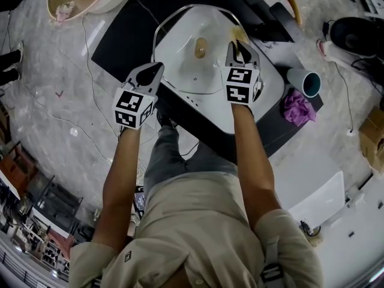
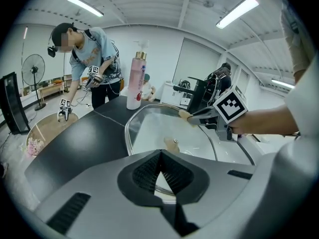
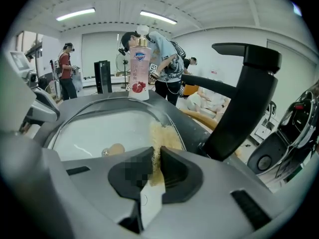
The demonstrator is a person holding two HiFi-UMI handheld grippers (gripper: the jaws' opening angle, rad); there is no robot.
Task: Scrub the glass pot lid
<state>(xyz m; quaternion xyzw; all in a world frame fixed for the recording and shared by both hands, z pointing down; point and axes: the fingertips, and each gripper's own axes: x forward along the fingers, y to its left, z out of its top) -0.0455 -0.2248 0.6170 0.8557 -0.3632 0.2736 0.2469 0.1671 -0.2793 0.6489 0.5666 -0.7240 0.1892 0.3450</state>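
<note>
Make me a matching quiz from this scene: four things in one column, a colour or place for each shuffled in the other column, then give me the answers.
Things
1. sponge
2. bottle
3. cup
4. cloth

Colour or place
A. purple, crumpled
B. between the jaws of the right tool
C. teal inside
D. upright beyond the lid

Pairs: 1-B, 2-D, 3-C, 4-A
</note>
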